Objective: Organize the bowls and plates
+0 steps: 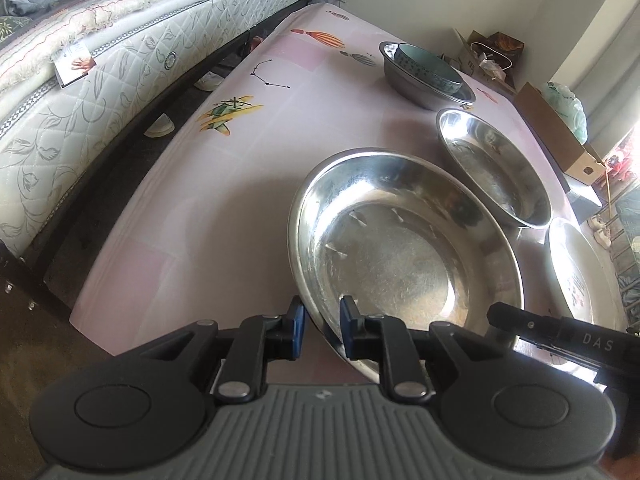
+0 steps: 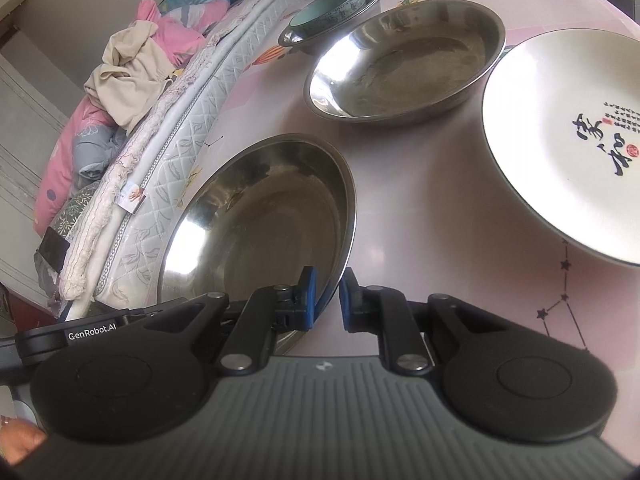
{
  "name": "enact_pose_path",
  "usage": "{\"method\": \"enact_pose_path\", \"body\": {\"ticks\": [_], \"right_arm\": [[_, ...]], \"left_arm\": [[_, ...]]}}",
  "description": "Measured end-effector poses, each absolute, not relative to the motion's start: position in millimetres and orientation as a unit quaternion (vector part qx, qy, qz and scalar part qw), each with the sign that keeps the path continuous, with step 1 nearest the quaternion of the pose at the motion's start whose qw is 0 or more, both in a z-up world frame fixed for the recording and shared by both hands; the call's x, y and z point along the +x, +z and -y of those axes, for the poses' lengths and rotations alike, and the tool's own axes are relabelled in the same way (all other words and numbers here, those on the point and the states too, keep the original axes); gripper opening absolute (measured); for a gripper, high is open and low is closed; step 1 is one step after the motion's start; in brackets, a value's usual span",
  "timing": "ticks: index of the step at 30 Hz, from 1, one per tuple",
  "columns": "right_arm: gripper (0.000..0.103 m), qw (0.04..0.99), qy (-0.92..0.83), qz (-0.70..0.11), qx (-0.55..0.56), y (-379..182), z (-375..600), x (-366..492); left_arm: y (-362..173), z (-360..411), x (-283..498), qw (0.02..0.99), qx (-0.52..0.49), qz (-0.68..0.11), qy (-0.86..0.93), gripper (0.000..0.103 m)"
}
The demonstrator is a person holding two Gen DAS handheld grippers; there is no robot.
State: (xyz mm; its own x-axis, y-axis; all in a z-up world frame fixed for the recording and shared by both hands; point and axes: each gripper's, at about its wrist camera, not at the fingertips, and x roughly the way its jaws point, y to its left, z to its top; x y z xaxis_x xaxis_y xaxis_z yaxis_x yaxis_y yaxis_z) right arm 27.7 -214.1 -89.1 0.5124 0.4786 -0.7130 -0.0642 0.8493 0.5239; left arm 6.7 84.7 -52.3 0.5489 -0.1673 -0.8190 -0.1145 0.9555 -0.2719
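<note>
Both grippers are clamping the big steel bowl [image 1: 404, 248] by its near rim: left gripper [image 1: 320, 330] biting at the bowl's 7 o'clock, right gripper [image 2: 328, 300] at its 5 o'clock. It's sitting on the pink table [image 1: 240, 184], second steel bowl [image 2: 404, 60] at 12 o'clock, white plate [image 2: 560, 140] at 2 o'clock.

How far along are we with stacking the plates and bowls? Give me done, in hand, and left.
Done: a teal bowl already sits inside the far steel bowl.
In hand: the left gripper and right gripper each clamp the near rim of the large steel bowl.
Left: the middle steel bowl and the white plate lie separately on the pink table, unstacked.
</note>
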Motion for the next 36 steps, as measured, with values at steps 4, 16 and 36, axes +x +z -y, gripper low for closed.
{"method": "enact_pose_path", "body": {"ticks": [4, 16, 36], "right_arm": [[0.014, 0.849, 0.150, -0.458, 0.217, -85.7, 218.4, 28.3], [0.014, 0.868, 0.122, -0.435, 0.207, -85.2, 220.3, 47.1], [0.016, 0.873, 0.126, -0.436, 0.181, -86.7, 202.4, 59.2]], "left_arm": [[-48.2, -80.3, 13.0, 0.875, -0.123, -0.468, -0.008, 0.042], [-57.3, -70.2, 35.1, 0.876, -0.079, -0.476, 0.018, 0.045], [-54.6, -65.8, 35.7, 0.875, -0.064, -0.479, 0.020, 0.038]]}}
